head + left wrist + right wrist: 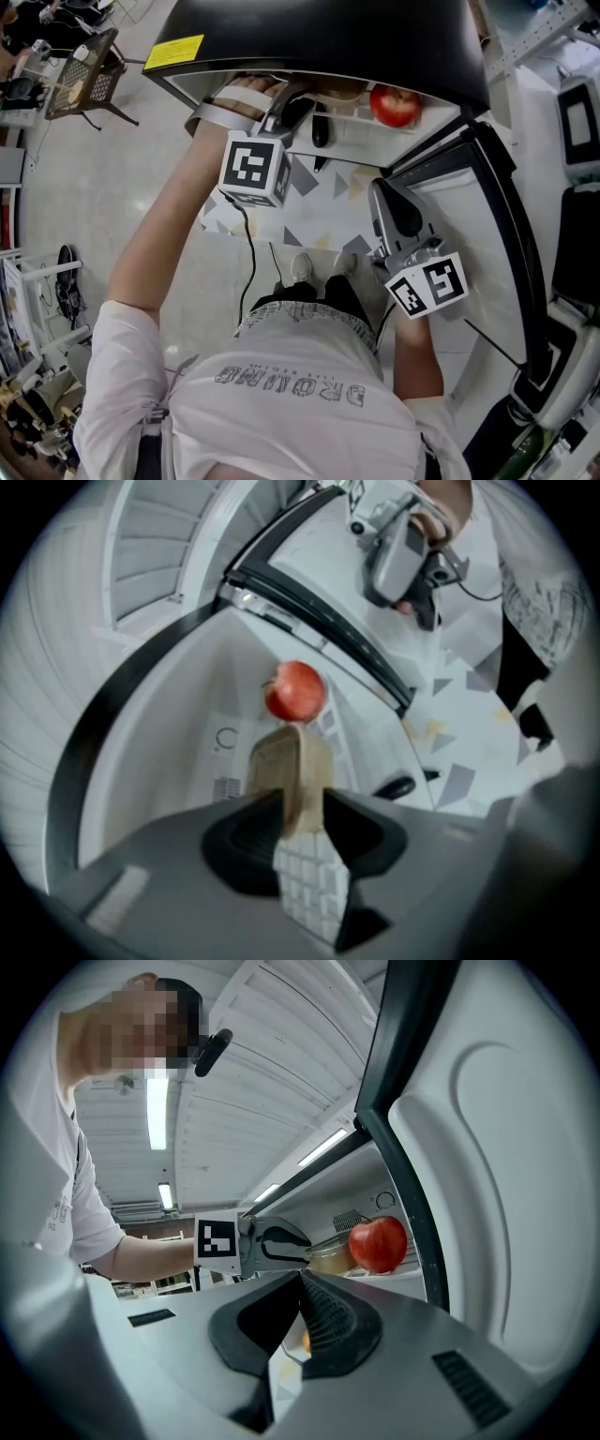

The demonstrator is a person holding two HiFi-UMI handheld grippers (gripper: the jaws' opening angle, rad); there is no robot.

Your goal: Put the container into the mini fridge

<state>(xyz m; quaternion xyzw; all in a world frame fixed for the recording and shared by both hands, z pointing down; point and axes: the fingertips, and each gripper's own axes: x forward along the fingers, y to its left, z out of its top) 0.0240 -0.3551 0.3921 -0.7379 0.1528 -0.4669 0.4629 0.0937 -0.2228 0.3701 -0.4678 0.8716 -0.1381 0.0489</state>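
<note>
Left gripper: the left gripper (298,808) reaches into the open mini fridge (319,37), its jaws clamped on the near wall of the container (286,766), one pad inside and one outside.
Container: beige and open-topped, held inside the fridge cavity, with the apple (295,692) close beyond it on the far side.
Right gripper: the right gripper (302,1283) hangs outside, right of the opening and beside the door (473,234); its jaws are together with nothing between them.
Risk, apple: pushing the container further in could bump the apple and roll it along the shelf (366,141), because so little room separates them.
Risk, release: a one-wall pinch lets the container hang tilted. Opening the jaws before its base sits flat could tip it over.
Risk, withdrawal: the inner pad could catch the rim on the way out and drag the container back towards the near edge.
Hidden, base: no view shows whether the container's underside touches the shelf.
Hidden, contents: its inside is hard to make out.
Hidden, jaws from above: the fridge's black top covers the left gripper's tips in the head view.
Hidden, door contact: I cannot tell whether the right gripper touches the door.
</note>
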